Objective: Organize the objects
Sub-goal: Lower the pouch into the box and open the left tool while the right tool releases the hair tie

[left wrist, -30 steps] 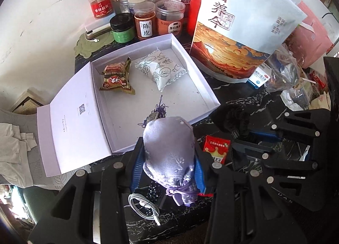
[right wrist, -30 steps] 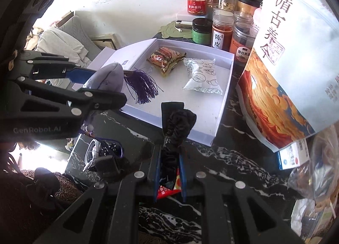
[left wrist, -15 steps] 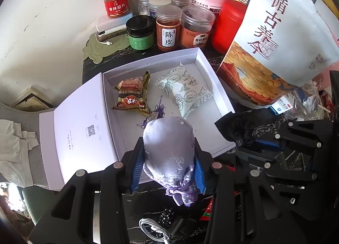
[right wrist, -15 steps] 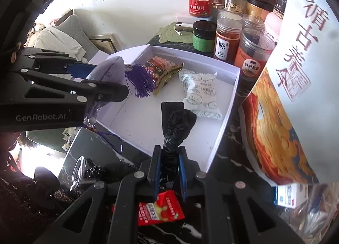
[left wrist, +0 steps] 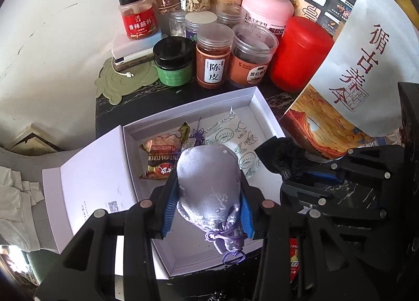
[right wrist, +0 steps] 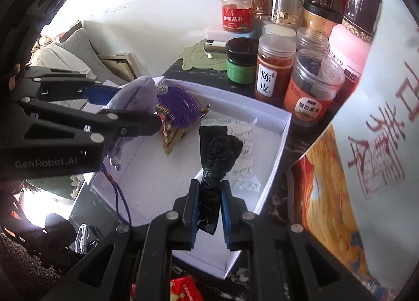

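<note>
My left gripper (left wrist: 207, 191) is shut on a lilac silk pouch (left wrist: 209, 183) with a purple tassel (right wrist: 180, 107), held above the open white box (left wrist: 264, 107). My right gripper (right wrist: 208, 196) is shut on a black fabric scrunchie (right wrist: 217, 149), also above the box (right wrist: 277, 144). In the box lie a red-brown snack packet (left wrist: 159, 154) and a white patterned packet (left wrist: 235, 133); both are partly hidden by the held things. The left gripper with the pouch (right wrist: 136, 96) shows at the left of the right wrist view.
Several jars (left wrist: 212, 60) and a red canister (left wrist: 298, 52) stand behind the box. A big white-and-orange bag (left wrist: 348, 86) stands at the right. The box lid (left wrist: 89, 185) lies open to the left. A red sachet (right wrist: 183, 288) and a white cable (right wrist: 82, 238) lie on the dark marble table.
Both grippers have moved forward from over the table's front to above the box, carrying the pouch and the scrunchie. The red sachet and cable are left behind.
</note>
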Demonstrator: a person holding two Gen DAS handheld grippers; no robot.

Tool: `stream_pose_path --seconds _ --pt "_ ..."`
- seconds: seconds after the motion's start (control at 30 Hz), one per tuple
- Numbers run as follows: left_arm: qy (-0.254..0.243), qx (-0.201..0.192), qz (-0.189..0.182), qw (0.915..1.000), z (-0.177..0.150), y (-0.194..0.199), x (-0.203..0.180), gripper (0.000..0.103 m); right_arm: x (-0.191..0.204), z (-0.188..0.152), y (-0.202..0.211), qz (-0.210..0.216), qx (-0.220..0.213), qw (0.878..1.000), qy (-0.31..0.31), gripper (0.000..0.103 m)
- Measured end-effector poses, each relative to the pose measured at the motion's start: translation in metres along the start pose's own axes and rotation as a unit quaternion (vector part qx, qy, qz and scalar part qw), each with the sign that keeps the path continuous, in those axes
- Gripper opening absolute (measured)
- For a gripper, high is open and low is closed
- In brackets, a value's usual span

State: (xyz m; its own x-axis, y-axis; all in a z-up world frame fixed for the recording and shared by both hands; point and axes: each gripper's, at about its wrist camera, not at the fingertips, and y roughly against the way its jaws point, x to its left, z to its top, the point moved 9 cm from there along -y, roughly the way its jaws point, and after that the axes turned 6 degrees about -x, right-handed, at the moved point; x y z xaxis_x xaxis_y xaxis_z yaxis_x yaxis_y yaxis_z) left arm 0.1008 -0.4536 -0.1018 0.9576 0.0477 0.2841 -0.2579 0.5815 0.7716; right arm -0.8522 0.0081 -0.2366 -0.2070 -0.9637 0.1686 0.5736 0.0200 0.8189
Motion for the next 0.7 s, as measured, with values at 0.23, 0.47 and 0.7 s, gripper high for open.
stream_pose_path --seconds 0.23,0.47,0.7 --pt "-0.002 0.0 -0.002 1.0 0.01 -0.024 0.008 0.039 -0.009 0.019 -0.023 -0.007 -0.004 1.0 0.002 0.015" --pt "-0.008 -0.007 0.0 0.9999 0.02 -0.044 0.018 0.039 -0.015 0.029 -0.044 -0.01 -0.003 1.0 0.002 0.015" --pt "-0.01 -0.011 0.006 0.9999 0.032 -0.059 0.027 0.039 -0.022 0.039 -0.061 -0.016 -0.001 1.0 0.004 0.015"
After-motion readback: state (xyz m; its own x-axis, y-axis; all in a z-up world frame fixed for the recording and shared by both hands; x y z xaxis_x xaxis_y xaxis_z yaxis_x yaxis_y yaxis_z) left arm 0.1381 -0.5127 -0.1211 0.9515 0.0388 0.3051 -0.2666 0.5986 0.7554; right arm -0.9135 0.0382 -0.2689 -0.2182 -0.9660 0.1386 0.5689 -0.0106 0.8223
